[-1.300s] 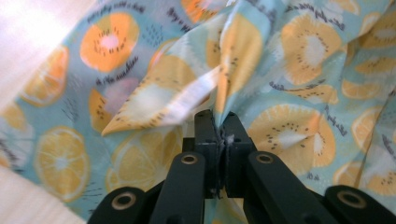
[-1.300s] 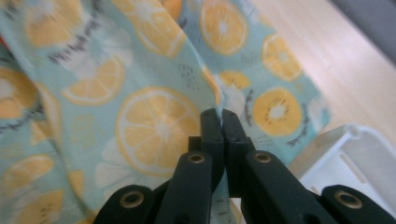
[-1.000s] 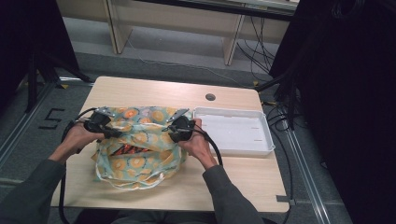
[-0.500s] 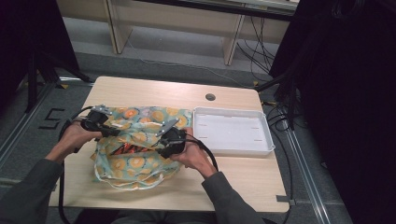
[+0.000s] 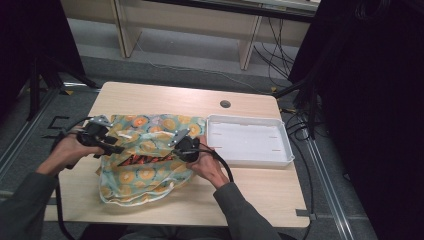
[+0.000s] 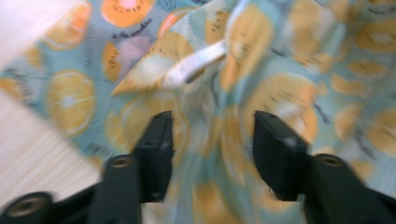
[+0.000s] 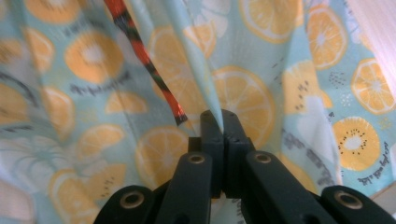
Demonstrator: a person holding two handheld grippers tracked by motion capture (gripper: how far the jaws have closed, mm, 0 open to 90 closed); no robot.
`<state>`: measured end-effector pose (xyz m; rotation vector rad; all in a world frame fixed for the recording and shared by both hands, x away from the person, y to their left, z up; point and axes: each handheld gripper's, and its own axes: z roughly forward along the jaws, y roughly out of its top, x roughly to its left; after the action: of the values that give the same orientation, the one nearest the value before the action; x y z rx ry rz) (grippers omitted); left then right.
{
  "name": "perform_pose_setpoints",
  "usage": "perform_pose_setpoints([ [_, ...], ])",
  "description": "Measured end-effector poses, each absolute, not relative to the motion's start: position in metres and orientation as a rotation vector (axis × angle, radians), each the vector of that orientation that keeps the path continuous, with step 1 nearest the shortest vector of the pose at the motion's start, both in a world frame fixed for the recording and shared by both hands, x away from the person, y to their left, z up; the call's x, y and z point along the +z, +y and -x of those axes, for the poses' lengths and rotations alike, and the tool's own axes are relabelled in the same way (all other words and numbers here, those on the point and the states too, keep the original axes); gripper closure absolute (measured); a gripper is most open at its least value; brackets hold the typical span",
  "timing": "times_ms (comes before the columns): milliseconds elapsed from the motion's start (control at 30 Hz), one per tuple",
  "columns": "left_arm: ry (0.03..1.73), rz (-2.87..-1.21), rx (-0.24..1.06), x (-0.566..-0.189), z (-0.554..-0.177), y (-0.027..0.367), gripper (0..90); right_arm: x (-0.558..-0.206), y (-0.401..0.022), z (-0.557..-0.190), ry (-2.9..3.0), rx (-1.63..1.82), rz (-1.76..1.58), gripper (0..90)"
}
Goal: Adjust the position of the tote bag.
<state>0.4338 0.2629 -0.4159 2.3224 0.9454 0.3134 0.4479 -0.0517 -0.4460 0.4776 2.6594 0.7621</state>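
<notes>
**Two hand-held grippers at a fruit-print cloth bag on a wooden table**

A light wooden tabletop carries a crumpled cloth bag printed with orange slices and kiwi on pale blue. The bag lies on the left half of the tabletop, reaching toward the near edge. Through its open mouth an orange-red item shows; what it is cannot be told.

The right gripper rests at the bag's right side — its jaws are pressed together on a fold of the fabric, seen clearly in the right gripper view, where the pinched cloth rises from between the tips.

The left gripper sits at the bag's left side, near the tabletop's left edge. Its jaws stand wide apart over the fabric, holding nothing.

A white tray sits just right of the bag, by the tabletop's right edge. A small round hole marks the tabletop near the far edge.
</notes>
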Motion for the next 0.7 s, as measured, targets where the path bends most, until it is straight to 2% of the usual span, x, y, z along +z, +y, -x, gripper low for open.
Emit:
perform_pose_setpoints([
  [67,0.915,-2.311,0.392,-0.393,-0.404,0.266,41.9,-0.441,-0.057,-0.449,2.636,0.854,-0.531,90.0],
  [200,0.869,-2.300,0.470,-0.390,-0.382,0.256,39.5,-0.438,-0.060,-0.452,2.648,0.873,-0.537,90.0],
  [267,0.807,-2.360,0.537,-0.408,-0.384,0.238,36.5,-0.437,-0.060,-0.452,2.647,0.887,-0.535,90.0],
  [333,0.828,-2.386,0.563,-0.416,-0.387,0.233,34.1,-0.435,-0.059,-0.451,2.667,0.890,-0.560,90.0],
  [367,0.836,-2.432,0.612,-0.435,-0.392,0.224,29.8,-0.433,-0.060,-0.451,2.651,0.918,-0.551,90.0],
  [400,0.836,-2.432,0.612,-0.435,-0.392,0.224,30.5,-0.433,-0.060,-0.451,2.651,0.918,-0.551,90.0],
  [433,0.838,-2.494,0.644,-0.451,-0.395,0.218,30.8,-0.430,-0.061,-0.449,2.649,0.934,-0.556,90.0],
  [467,0.811,-2.535,0.673,-0.456,-0.398,0.217,34.4,-0.428,-0.061,-0.447,2.657,0.934,-0.581,90.0],
  [500,0.776,-2.565,0.678,-0.458,-0.399,0.218,43.6,-0.426,-0.061,-0.446,2.665,0.934,-0.575,90.0],
  [533,0.757,-2.548,0.652,-0.458,-0.399,0.220,60.9,-0.426,-0.062,-0.446,2.665,0.932,-0.558,90.0],
  [600,0.756,-2.515,0.628,-0.455,-0.398,0.222,77.6,-0.425,-0.062,-0.444,2.652,0.923,-0.549,90.0],
  [667,0.739,-2.491,0.606,-0.442,-0.394,0.228,80.8,-0.421,-0.063,-0.439,2.666,0.923,-0.556,90.0],
  [700,0.705,-2.476,0.593,-0.425,-0.387,0.234,85.6,-0.414,-0.065,-0.433,2.666,0.939,-0.546,90.0],
])
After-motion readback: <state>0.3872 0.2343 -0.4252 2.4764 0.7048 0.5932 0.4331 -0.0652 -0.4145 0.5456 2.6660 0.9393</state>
